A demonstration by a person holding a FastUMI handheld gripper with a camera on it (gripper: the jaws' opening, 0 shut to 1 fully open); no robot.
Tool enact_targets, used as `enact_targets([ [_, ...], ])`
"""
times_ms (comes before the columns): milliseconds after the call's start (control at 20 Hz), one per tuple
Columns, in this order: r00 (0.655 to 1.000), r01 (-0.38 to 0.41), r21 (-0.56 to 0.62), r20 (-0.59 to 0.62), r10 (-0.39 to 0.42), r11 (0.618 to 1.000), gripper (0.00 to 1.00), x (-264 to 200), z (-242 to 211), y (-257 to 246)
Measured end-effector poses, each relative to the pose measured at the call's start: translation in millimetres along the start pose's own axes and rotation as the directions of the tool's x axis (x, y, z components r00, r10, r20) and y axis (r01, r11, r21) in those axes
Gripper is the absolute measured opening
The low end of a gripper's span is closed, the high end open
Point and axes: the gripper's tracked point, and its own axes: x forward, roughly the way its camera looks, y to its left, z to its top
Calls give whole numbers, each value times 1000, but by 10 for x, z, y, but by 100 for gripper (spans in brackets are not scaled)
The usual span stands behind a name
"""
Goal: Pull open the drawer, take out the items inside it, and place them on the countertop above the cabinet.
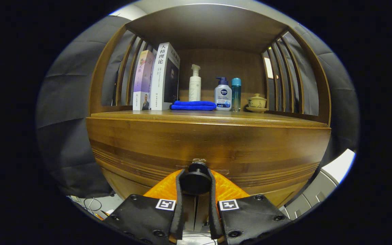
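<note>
Against the drawer front [209, 149] of the wooden cabinet, I have the gripper [196, 178] closed on the round dark knob [196, 182]; one finger presses each side of it, so the tongs are clamped on the knob and not standing apart. The drawer front sits flush under the lip of the countertop [209, 117], with no gap showing along that edge, so I cannot see any of the items inside. Above the knob, the countertop has a bare strip along its front edge, and that is the open room I can see for setting things down. Farther back on it, above and left of the knob, two books [157, 78] stand upright against the slatted side. A folded blue cloth [193, 105] lies just beside them. Behind the cloth stands a white pump bottle [195, 85]. Above and right of the knob are a shorter pump bottle [223, 95], a teal-capped bottle [236, 93] touching or nearly touching it, and a lidded cup on a saucer [257, 102] near the right slats.
</note>
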Motion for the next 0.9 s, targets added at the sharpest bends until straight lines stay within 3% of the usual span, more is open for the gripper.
enact_targets([
  [900,996,-60,4,-60,60,998,32,-715,-161,49],
])
